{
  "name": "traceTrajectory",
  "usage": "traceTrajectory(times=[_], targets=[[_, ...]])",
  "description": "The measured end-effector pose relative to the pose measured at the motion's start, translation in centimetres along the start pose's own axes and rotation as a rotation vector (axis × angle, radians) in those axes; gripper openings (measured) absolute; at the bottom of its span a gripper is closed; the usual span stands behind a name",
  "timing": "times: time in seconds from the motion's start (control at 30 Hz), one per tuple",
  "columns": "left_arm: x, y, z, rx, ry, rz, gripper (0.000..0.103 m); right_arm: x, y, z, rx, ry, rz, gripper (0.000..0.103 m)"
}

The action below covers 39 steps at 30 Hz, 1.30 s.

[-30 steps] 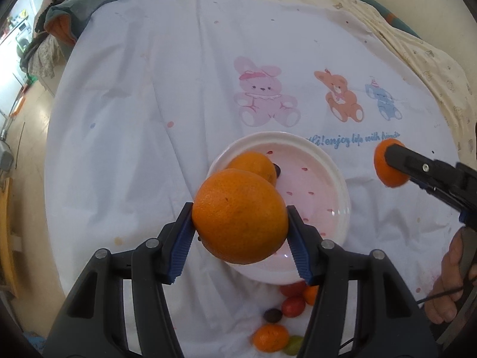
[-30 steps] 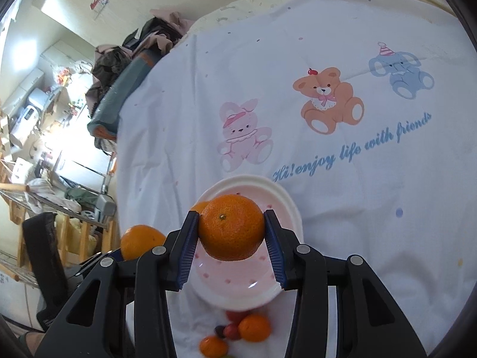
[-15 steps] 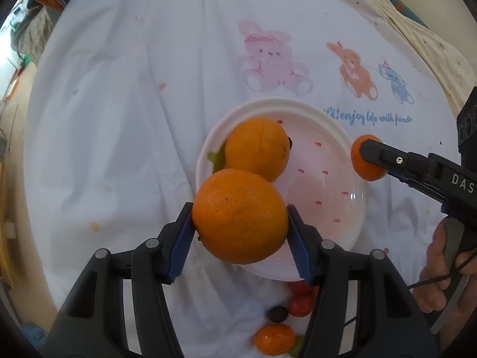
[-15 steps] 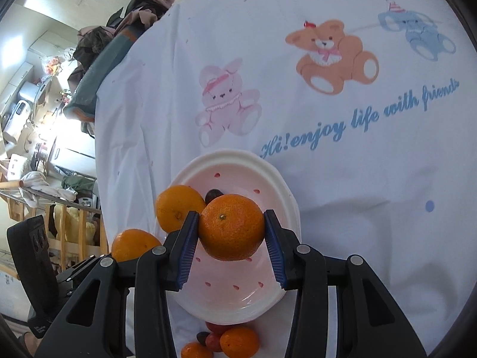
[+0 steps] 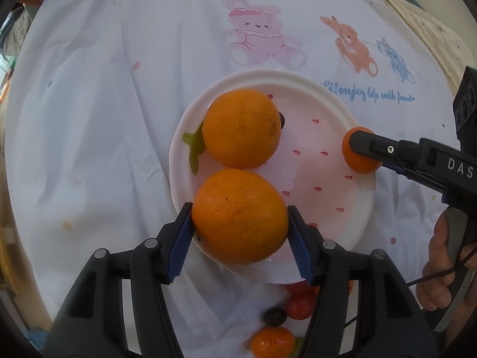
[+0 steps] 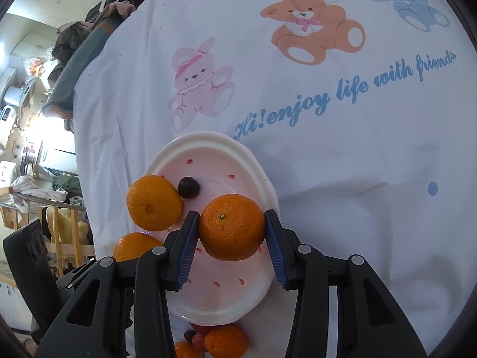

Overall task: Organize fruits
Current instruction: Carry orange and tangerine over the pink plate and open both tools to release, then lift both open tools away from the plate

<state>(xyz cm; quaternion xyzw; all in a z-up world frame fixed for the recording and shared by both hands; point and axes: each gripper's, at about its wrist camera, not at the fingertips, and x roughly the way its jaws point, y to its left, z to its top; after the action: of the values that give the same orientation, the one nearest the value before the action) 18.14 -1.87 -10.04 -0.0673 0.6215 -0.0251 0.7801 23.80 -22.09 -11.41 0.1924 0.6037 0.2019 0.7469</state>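
Your large orange (image 5: 240, 216) sits low in the centre of the left wrist view, over the near rim of the pink-and-white plate (image 5: 351, 113). Your left gripper (image 5: 240, 229) has it between the blue pads; the jaws are opening, the left pad against the peel and the right pad at its edge. A second orange (image 5: 242, 128) lies on the plate just above it, touching or nearly so, with a dark small fruit (image 6: 189, 188) at its side.

Your right gripper (image 6: 232, 232) stands partly open, holding a smaller orange (image 6: 232, 227) over the plate, below centre in its own view; both pads meet the peel.

Small loose fruits (image 5: 272, 340) lie on the white printed cloth (image 5: 89, 119) below the plate. Your hand (image 5: 444, 265) grips the right tool's handle at the right edge.
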Motion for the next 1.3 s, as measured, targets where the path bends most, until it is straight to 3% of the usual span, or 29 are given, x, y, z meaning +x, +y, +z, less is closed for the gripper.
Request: traceTrajectory(times=[0.07,0.1,0.13,0.17,0.3,0.33,0.63,0.9,1.3], targets=[[0.0,-0.4,0.0,0.02,0.001,0.003,0.065,0.0,0.0,0.0,0.003,-0.001,0.001,0.048],[0.0,-0.5,0.0,0.026,0.0,0.001,0.073,0.0,0.0,0.0,0.006,-0.004,0.003,0.048],[-0.3,-0.7,-0.1,0.032,-0.01,0.001,0.087,0.0,0.0,0.0,0.007,-0.004,0.004,0.048],[-0.6,-0.8,-0.1,0.038,-0.024,-0.006,0.094,0.0,0.0,0.0,0.01,-0.005,0.002,0.048],[-1.1,-1.4,0.0,0.065,-0.032,-0.028,0.094,-0.7,0.3,0.1,0.008,-0.036,0.015,0.072],[-1.3,-1.4,0.0,0.064,-0.039,-0.032,0.094,-1.0,0.4,0.1,0.005,-0.047,0.011,0.073],[-2.0,-0.2,0.4,0.011,-0.061,-0.036,0.094,-2.3,1.0,0.6,-0.009,-0.088,0.014,0.073],[-3.5,-0.5,0.4,0.03,-0.111,-0.036,0.094,-3.3,2.1,0.3,-0.042,-0.102,0.021,0.073],[-7.0,0.0,-1.1,0.003,-0.162,-0.043,0.094,-7.0,3.9,-3.2,-0.077,-0.13,0.049,0.073]])
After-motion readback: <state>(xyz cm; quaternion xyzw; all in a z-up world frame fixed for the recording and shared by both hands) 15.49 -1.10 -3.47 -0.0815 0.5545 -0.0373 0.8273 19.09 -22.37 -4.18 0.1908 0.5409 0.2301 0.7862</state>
